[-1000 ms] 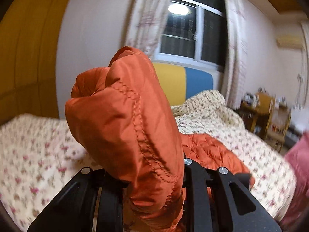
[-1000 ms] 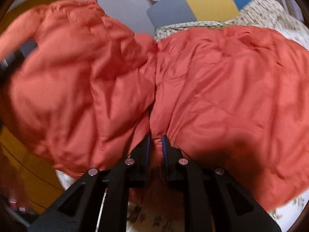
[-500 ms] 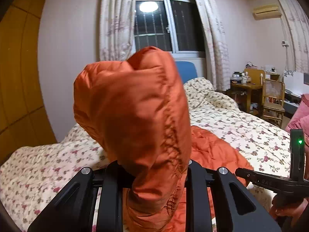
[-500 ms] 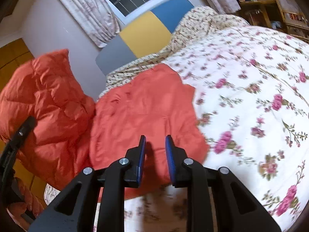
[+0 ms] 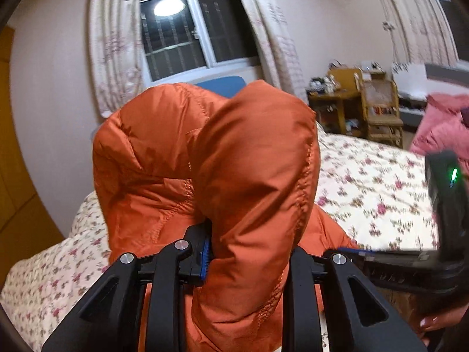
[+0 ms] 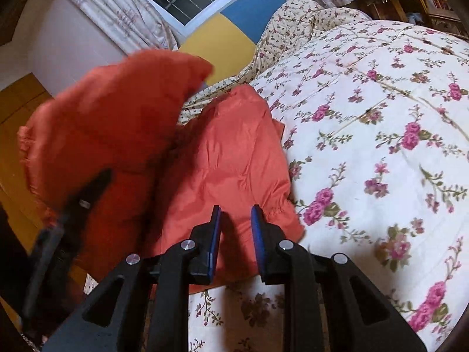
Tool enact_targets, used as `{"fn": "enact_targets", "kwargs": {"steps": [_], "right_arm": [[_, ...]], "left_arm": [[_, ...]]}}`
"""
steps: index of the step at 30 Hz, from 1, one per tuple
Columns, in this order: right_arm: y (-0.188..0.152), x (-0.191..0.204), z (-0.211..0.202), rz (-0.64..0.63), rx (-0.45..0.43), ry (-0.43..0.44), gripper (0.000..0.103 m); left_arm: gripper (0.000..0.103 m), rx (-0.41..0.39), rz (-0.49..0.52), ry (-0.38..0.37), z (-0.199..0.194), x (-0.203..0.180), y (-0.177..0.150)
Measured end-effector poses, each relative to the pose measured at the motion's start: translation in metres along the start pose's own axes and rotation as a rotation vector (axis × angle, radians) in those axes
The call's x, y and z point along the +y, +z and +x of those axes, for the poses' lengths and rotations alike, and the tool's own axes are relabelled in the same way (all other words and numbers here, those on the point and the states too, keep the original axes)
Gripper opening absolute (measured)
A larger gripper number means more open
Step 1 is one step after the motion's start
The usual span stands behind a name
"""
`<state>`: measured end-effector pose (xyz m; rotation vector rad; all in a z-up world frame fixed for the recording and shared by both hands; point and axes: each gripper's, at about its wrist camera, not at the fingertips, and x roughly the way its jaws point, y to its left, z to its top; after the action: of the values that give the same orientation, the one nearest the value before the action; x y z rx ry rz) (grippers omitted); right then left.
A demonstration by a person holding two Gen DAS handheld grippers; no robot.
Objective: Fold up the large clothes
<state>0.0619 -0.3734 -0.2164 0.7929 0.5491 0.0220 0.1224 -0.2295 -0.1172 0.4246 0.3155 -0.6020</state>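
Your right gripper (image 6: 236, 220) lets go of the orange jacket (image 6: 234, 152), jaws now parted, and backs off above the bed (image 6: 381, 117).

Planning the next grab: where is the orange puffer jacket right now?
The orange puffer jacket lies partly on the floral bedspread, ahead of the open right gripper; its left part is bunched in the left gripper.

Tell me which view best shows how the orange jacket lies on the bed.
The right wrist view: there the orange jacket lies partly spread on the floral bedspread, its left part lifted. The left wrist view shows only a bunched fold filling the left gripper up close.
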Motion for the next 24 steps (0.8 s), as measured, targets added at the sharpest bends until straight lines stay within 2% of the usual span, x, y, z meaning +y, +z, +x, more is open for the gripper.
{"fn": "enact_targets", "kwargs": {"steps": [3, 5, 7, 9, 12, 13, 16, 18, 19, 21, 22, 23, 24], "right_arm": [[0.002, -0.005, -0.011, 0.014, -0.016, 0.000, 0.024], [0.004, -0.011, -0.022, 0.032, -0.040, -0.015, 0.039], [0.009, -0.016, -0.031, 0.053, -0.063, -0.014, 0.043], [0.016, -0.018, -0.045, 0.066, -0.099, 0.003, 0.044], [0.028, -0.008, -0.059, 0.047, -0.123, 0.064, 0.057], [0.031, -0.003, -0.061, 0.039, -0.121, 0.085, 0.065], [0.038, 0.017, -0.060, -0.008, -0.093, 0.138, 0.066], [0.040, 0.030, -0.047, -0.045, -0.019, 0.131, 0.066], [0.040, 0.037, -0.038, -0.065, 0.031, 0.116, 0.065], [0.038, 0.042, -0.026, -0.101, 0.074, 0.063, 0.041], [0.038, 0.043, -0.021, -0.116, 0.093, 0.039, 0.024], [0.039, 0.042, -0.018, -0.125, 0.105, 0.012, 0.015], [0.038, 0.039, -0.017, -0.129, 0.107, -0.012, 0.014]], "left_arm": [[0.030, 0.025, 0.011, -0.043, 0.010, -0.011, -0.010], [0.035, 0.032, 0.020, -0.064, 0.015, -0.018, -0.015], [0.040, 0.034, 0.029, -0.087, 0.018, -0.023, -0.022], [0.044, 0.036, 0.039, -0.096, 0.022, -0.028, -0.029], [0.048, 0.032, 0.063, -0.097, 0.022, -0.034, -0.036], [0.050, 0.033, 0.075, -0.099, 0.022, -0.037, -0.038], [0.057, 0.029, 0.100, -0.110, 0.021, -0.044, -0.039], [0.062, 0.026, 0.107, -0.123, 0.019, -0.046, -0.040], [0.064, 0.021, 0.109, -0.131, 0.018, -0.047, -0.041], [0.064, 0.013, 0.114, -0.141, 0.015, -0.047, -0.041], [0.064, 0.013, 0.118, -0.145, 0.014, -0.047, -0.042], [0.064, 0.014, 0.125, -0.151, 0.012, -0.046, -0.042], [0.064, 0.012, 0.133, -0.162, 0.009, -0.045, -0.043]]}}
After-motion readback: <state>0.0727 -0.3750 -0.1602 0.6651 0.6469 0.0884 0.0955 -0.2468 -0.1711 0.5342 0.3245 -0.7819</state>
